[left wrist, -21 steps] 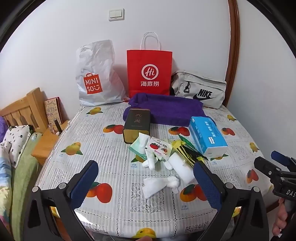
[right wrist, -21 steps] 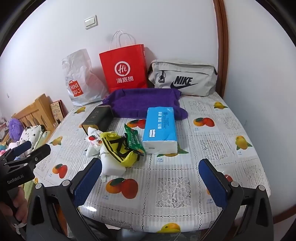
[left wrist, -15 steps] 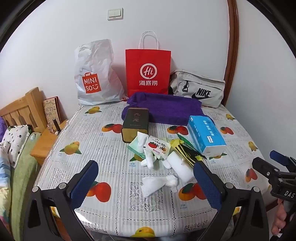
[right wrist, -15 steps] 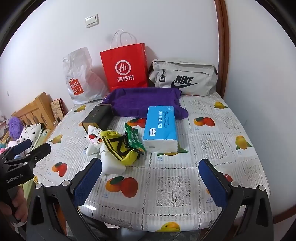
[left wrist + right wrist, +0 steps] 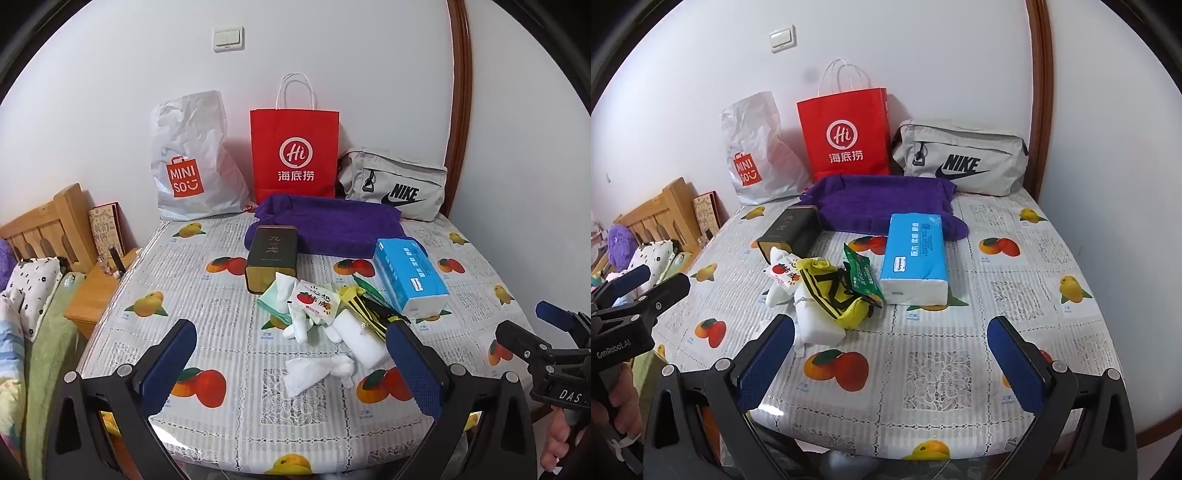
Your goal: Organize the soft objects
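Through the left wrist camera I am looking at the left gripper [image 5: 288,363], its jaws spread wide and holding nothing, hanging above the near edge of the table [image 5: 221,258]. Just ahead, a crumpled white cloth [image 5: 317,371] is lying flat, its long axis running left to right; I am judging it light and limp, best pinched at the bunched right end. Behind it, a heap of small packets [image 5: 314,302] is sitting in the middle of the table. Through the right wrist camera, the right gripper [image 5: 890,363] is also gaping wide and empty. The blue tissue pack [image 5: 916,254] is lying with its long axis pointing away from me; I am expecting it to squash, so gripping across the narrow width seems wise.
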Motion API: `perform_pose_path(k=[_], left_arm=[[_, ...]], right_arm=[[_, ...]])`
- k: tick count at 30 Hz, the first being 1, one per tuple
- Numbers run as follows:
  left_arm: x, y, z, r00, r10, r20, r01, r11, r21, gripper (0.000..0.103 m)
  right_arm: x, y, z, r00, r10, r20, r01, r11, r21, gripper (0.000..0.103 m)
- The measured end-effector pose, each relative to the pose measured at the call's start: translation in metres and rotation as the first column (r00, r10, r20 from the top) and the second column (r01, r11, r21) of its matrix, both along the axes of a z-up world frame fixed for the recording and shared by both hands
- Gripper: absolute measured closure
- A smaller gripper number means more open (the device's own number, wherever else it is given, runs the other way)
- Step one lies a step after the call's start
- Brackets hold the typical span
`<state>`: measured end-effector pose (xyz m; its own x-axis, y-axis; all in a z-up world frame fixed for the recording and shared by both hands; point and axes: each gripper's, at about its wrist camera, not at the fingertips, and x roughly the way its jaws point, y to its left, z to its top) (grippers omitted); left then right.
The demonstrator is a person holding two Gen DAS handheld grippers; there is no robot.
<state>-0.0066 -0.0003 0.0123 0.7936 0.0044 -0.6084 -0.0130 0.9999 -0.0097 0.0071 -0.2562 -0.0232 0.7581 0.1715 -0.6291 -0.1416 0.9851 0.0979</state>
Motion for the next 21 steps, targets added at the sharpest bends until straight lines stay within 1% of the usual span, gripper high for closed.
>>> perform_pose_path(k=[21], left_arm=[[-0.0015, 0.0023, 0.0018, 1.0, 0.008, 0.006, -0.008, 1.0, 0.001, 0.0]], right_arm=[[-0.0037, 0.0038, 0.0043, 1.0, 0.006, 0.01, -0.006, 1.0, -0.01, 0.0]])
